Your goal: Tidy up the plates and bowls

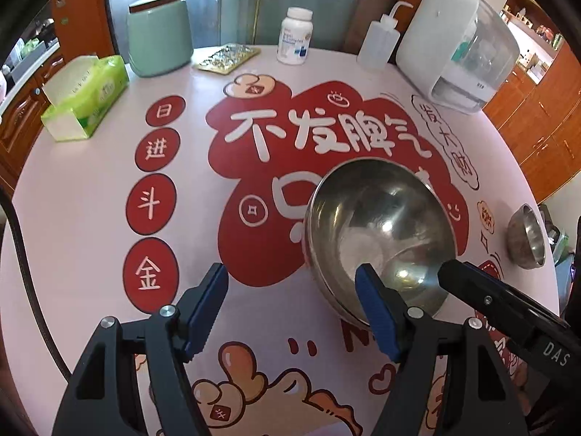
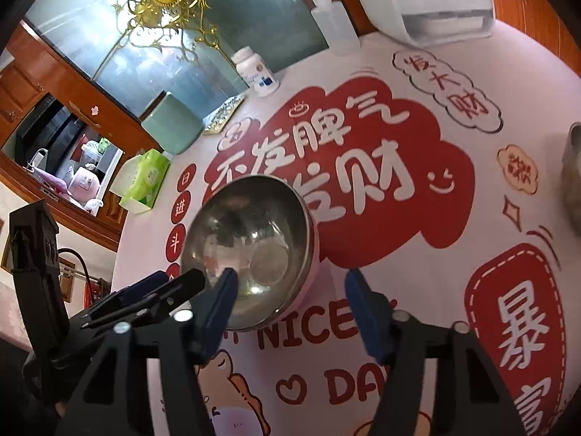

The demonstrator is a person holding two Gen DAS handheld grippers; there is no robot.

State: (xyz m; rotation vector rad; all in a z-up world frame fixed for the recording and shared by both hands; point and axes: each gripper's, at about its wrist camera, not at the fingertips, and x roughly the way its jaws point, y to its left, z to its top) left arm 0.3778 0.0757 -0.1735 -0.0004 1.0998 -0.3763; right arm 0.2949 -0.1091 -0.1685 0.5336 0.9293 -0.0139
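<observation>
Nearest in the left wrist view, the left gripper point(image 1: 290, 312) is seen with its jaws spread wide; its right blue pad is set against the near rim of the steel bowl point(image 1: 381, 232), while nothing is pinched between the pads. In the right wrist view, the right gripper point(image 2: 294, 312) is seen with its jaws parted, its left pad lying at or just inside the near rim of the steel bowl point(image 2: 250, 250); whether that rim is pressed cannot be told, as the pad is blurred. The bowl is round, so no long axis is offered; its mouth is turned up and tilted towards the cameras, and it is placed near the middle of the surface point(image 1: 90, 218), over the red printed pattern. A pink band under the bowl's outer edge is shown only in the right wrist view, possibly a second bowl beneath it. Farther off, a small steel bowl point(image 1: 526, 236) is shown on its side at the right edge, its mouth turned towards the right; in the right wrist view only a blurred sliver of it is caught. At the far rim of the surface, a green tissue box point(image 1: 87, 94), a mint canister point(image 1: 159, 32), a white pill bottle point(image 1: 295, 36), a squeeze bottle point(image 1: 379, 41) and a white appliance point(image 1: 457, 43) are ranged.
</observation>
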